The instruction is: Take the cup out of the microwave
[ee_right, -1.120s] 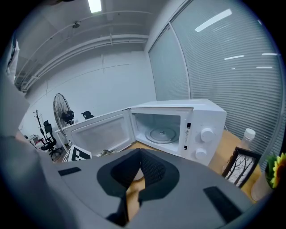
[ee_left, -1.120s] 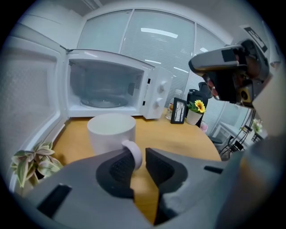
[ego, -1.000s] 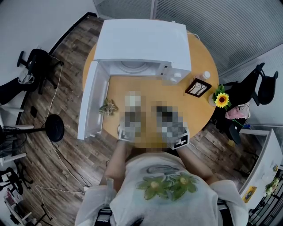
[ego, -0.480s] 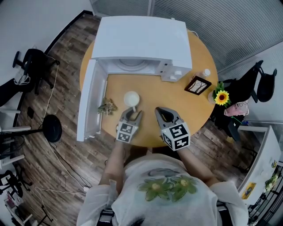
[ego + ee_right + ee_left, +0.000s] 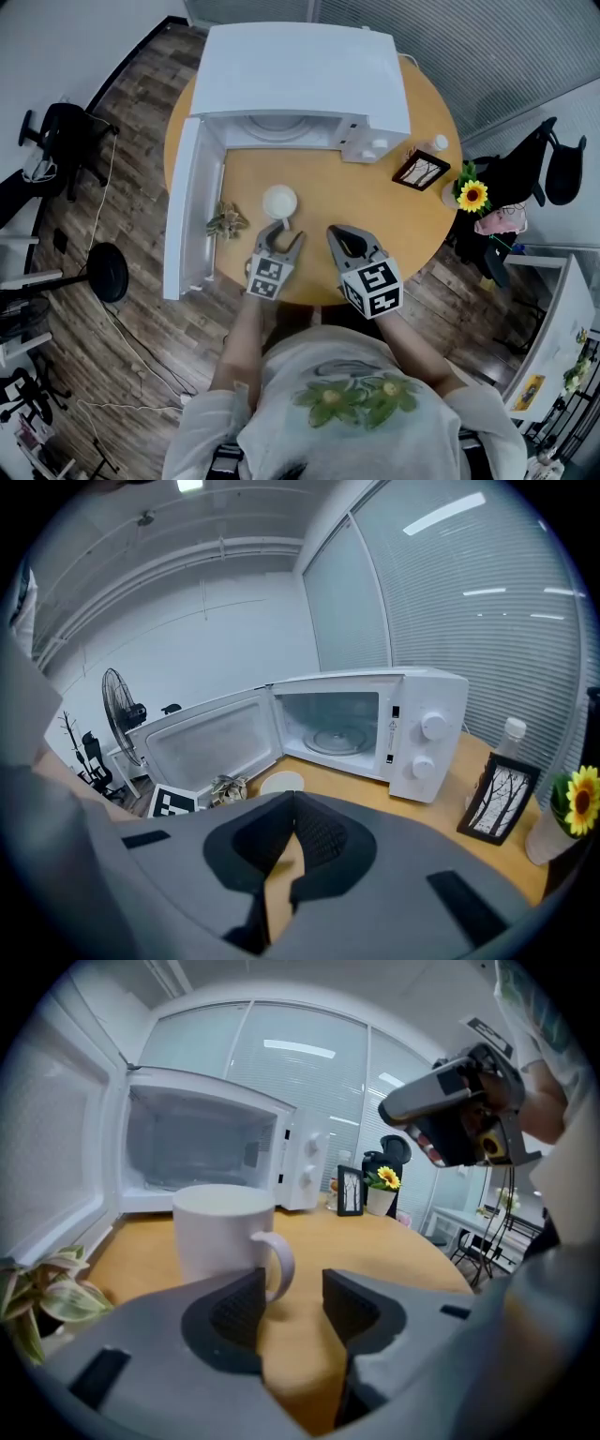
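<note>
The white cup (image 5: 279, 202) (image 5: 223, 1232) stands upright on the round wooden table (image 5: 375, 216), in front of the open, empty white microwave (image 5: 300, 75) (image 5: 206, 1147). My left gripper (image 5: 284, 234) (image 5: 292, 1279) sits just behind the cup. Its jaws are opening, and the cup's handle (image 5: 278, 1262) lies just ahead of the fingertips with no pad touching it. My right gripper (image 5: 337, 234) (image 5: 292, 803) hovers to the right of the left one, its jaws shut on nothing. In the right gripper view the cup (image 5: 281, 782) peeks over the jaws.
The microwave door (image 5: 187, 216) swings out to the left. A small dried plant (image 5: 226, 221) lies beside it. A picture frame (image 5: 420, 171), a small bottle (image 5: 437, 143) and a sunflower pot (image 5: 472, 197) stand at the table's right. A fan stand (image 5: 108, 272) and chairs are on the floor.
The left gripper's jaws have spread wider behind the cup, which stays where it stood on the table. The right gripper has barely shifted.
</note>
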